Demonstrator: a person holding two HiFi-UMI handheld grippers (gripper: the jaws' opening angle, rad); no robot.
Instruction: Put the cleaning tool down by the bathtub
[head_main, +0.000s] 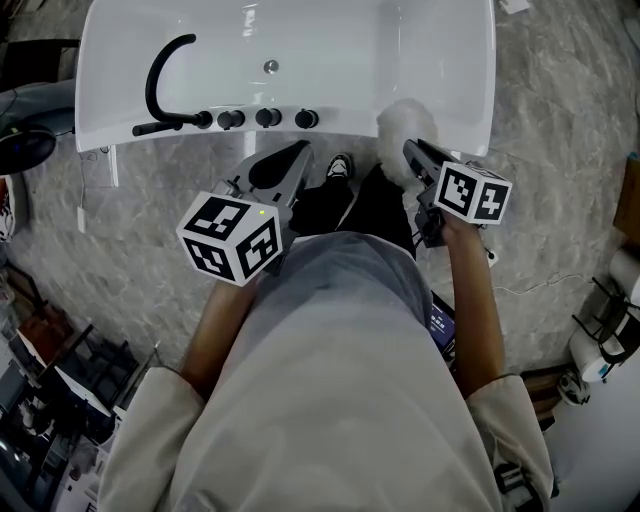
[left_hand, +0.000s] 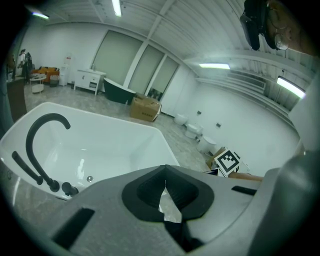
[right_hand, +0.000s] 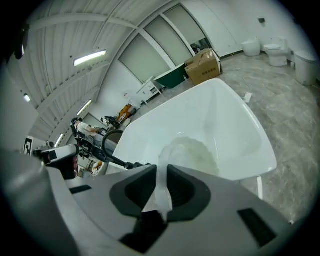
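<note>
1. The cleaning tool (right_hand: 192, 152), white and fluffy, is held over the near rim of the bathtub (head_main: 100, 60); its thin white strip is clamped between the jaws of the right hand-held gripper (head_main: 410, 150).
2. The left hand-held gripper (left_hand: 165, 170) is closed together; nothing is held in it.
3. If the tool were let go here, it could be dropped into the tub or left on the rim; that would be caused by the head hanging over the tub and not over the floor (head_main: 560, 120).
4. The rim edge is just under the tool; the black taps (head_main: 268, 117) are near on the left; the most open room is seen on the bare floor to the right.
</note>
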